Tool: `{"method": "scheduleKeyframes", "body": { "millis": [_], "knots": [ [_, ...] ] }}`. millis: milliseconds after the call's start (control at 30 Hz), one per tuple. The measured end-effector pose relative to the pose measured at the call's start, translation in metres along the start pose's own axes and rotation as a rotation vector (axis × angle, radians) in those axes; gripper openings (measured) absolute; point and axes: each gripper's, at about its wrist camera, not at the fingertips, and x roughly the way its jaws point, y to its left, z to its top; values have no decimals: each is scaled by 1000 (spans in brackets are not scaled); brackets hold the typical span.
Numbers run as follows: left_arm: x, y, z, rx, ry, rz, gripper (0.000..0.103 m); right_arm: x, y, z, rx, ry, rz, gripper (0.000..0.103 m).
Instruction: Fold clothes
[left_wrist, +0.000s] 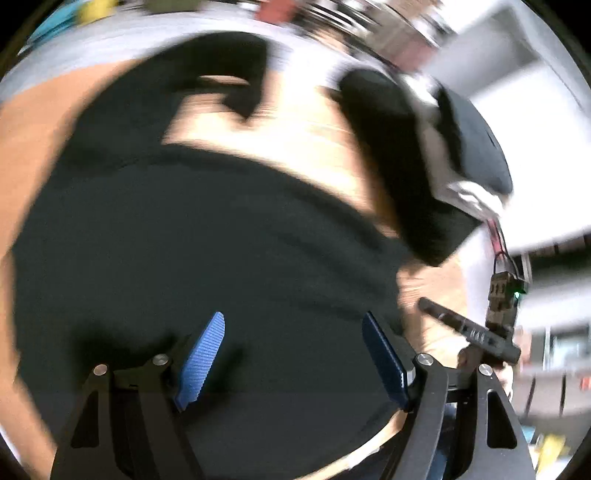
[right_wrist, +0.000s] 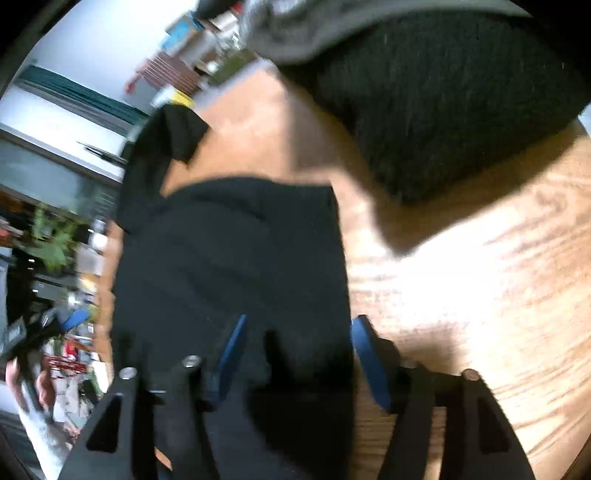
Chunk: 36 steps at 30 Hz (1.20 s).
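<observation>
A: Where's the garment?

B: Black garment (right_wrist: 232, 258) lies flat on the wooden table (right_wrist: 461, 277), one long edge straight, a loose part trailing toward the far edge. A second dark, ribbed cloth (right_wrist: 443, 103) sits at the far side, apart from it.

A: Tools?

B: Left gripper (left_wrist: 291, 354) spread wide above the black cloth, nothing between its blue pads (left_wrist: 201, 360). Right gripper (right_wrist: 295, 354) parted too, straddling the straight edge; I judge the pads are not pressing.

A: Advice for the next fold?

B: Likely regrasp. Pinch both layers close to the edge, take matching corners, lift evenly, lay over without dragging the underside.
</observation>
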Motion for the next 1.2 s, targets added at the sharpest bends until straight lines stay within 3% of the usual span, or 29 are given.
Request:
{"method": "scheduleKeyframes", "body": {
  "millis": [67,133,167,200,233,333,533,633,767,900,1000,1033,1067,1200],
  "knots": [
    [41,-50,41,87,-29,16,77,-7,-11,47,4,-35,17,67],
    [73,-91,70,189,-93,48,77,-7,-33,139,14,-74,62,73],
    [85,-100,76,215,-90,57,77,1,-58,166,21,-82,72,75],
    [98,-107,81,230,-78,70,77,8,-77,194,28,-88,81,76],
    [113,-110,85,222,-46,90,77,17,-53,222,28,-75,83,76],
    [153,-109,91,174,58,151,77,60,-55,277,37,-47,80,76],
    [163,-80,66,97,172,161,78,93,-26,283,42,-56,88,78],
    [152,-75,57,121,183,157,78,72,-52,285,49,-61,80,80],
    [141,-71,43,169,211,173,78,88,-59,298,68,-63,90,80],
    [125,-64,24,211,202,165,78,102,-56,315,52,-63,166,79],
    [110,-53,16,203,161,121,78,127,-52,328,58,-8,148,64],
    [106,-49,15,201,147,107,78,135,-51,331,60,14,146,51],
    [103,-46,14,203,135,96,78,143,-46,331,48,32,135,45],
    [93,-38,16,199,124,73,78,170,-33,339,5,95,73,42]
  ]
}}
